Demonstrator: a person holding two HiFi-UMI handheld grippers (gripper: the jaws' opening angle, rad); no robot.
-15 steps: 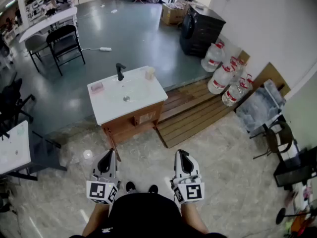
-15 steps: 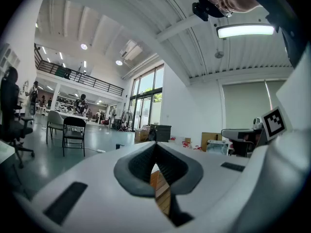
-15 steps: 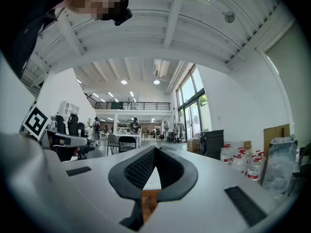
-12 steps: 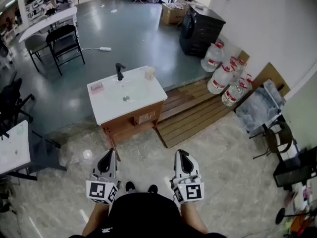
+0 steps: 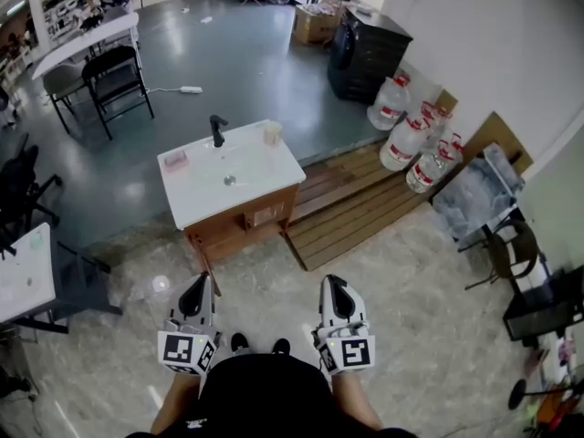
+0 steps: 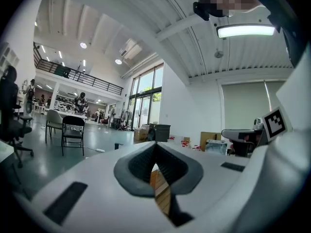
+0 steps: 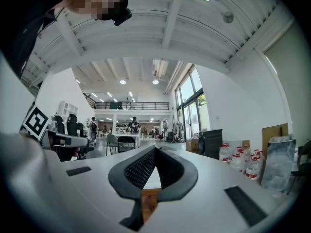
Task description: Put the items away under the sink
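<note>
A white sink top [image 5: 228, 188] on a wooden cabinet [image 5: 239, 227] stands ahead of me on the floor, its doors closed. A black faucet [image 5: 216, 130] rises at its back. A pink item [image 5: 175, 160] lies at its left and a pale cup-like item [image 5: 271, 133] stands at its back right. My left gripper [image 5: 197, 288] and right gripper [image 5: 334, 287] are held low near my body, both shut and empty, well short of the cabinet. In the left gripper view the jaws [image 6: 156, 152] meet at the tips; so do the jaws [image 7: 154, 154] in the right gripper view.
A wooden pallet platform [image 5: 351, 203] lies right of the cabinet. Several large water bottles [image 5: 411, 140] stand along the wall, by a black cabinet [image 5: 370, 48]. Chairs [image 5: 117, 78] and a long white table [image 5: 82, 39] stand at the far left. A white desk [image 5: 23, 272] is at my left.
The view has shifted slightly; the sink sits a touch further left and up in the frame. Both grippers keep their place and stay shut.
</note>
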